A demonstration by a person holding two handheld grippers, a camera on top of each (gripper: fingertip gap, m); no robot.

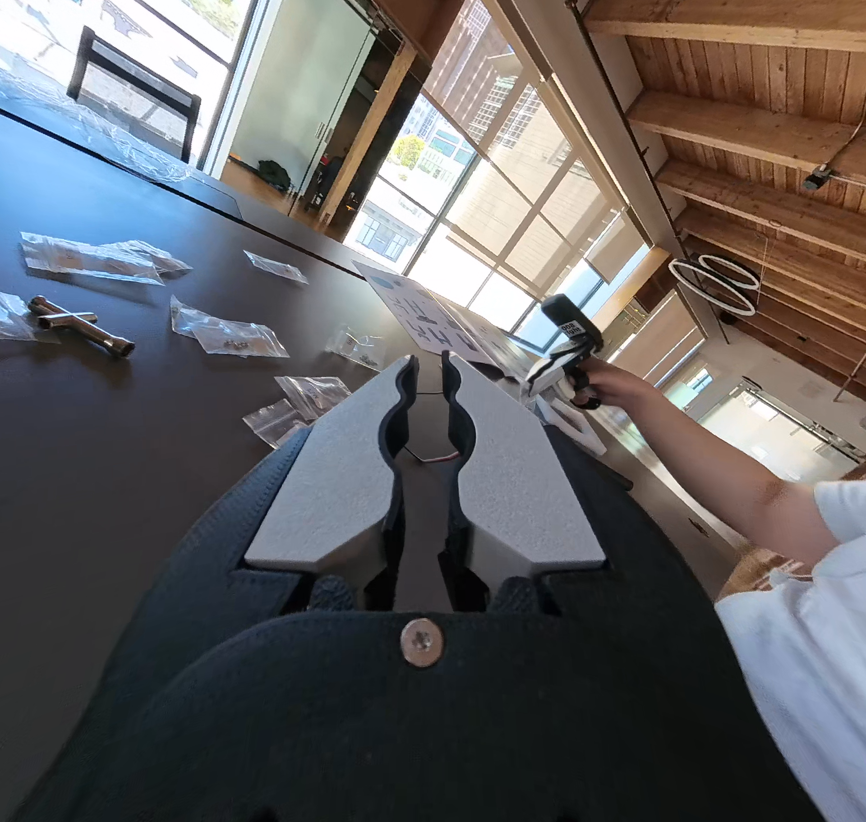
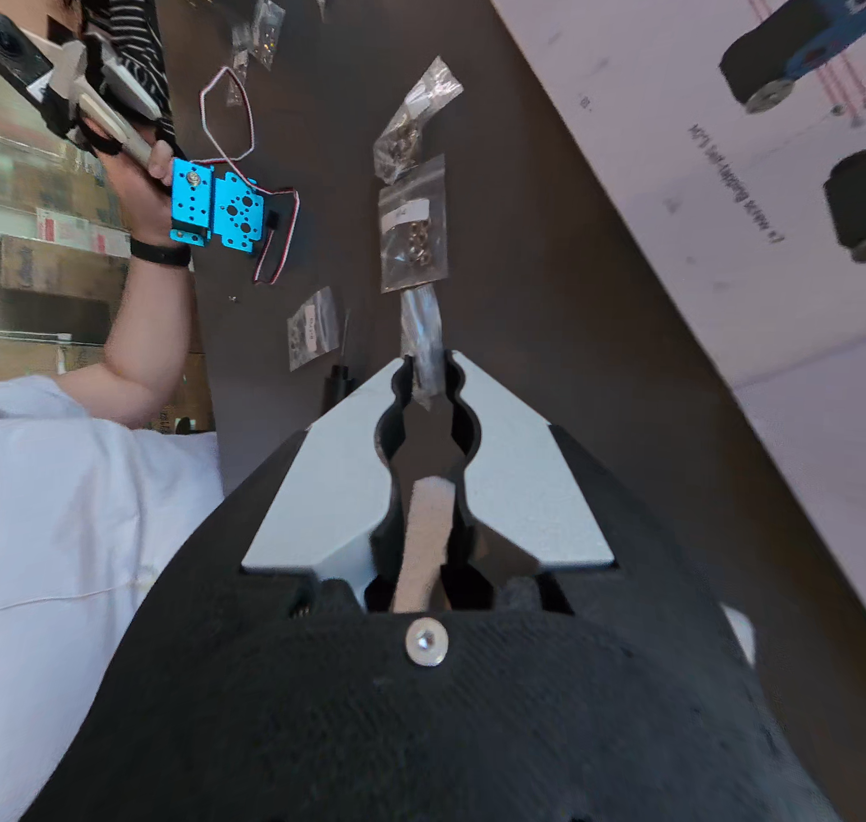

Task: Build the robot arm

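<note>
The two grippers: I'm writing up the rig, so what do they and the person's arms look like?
Each gripper, left and right, has pale grey wedge fingers with wavy black pads on a black textured body with one silver screw. White short sleeves; a black wristband.

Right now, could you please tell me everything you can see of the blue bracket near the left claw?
The blue bracket looks like anodised metal: two perforated plates side by side, one bearing a screw. A red-white-black wire loops from it over the dark table. It sits at the left claw tip; grip unclear.
</note>
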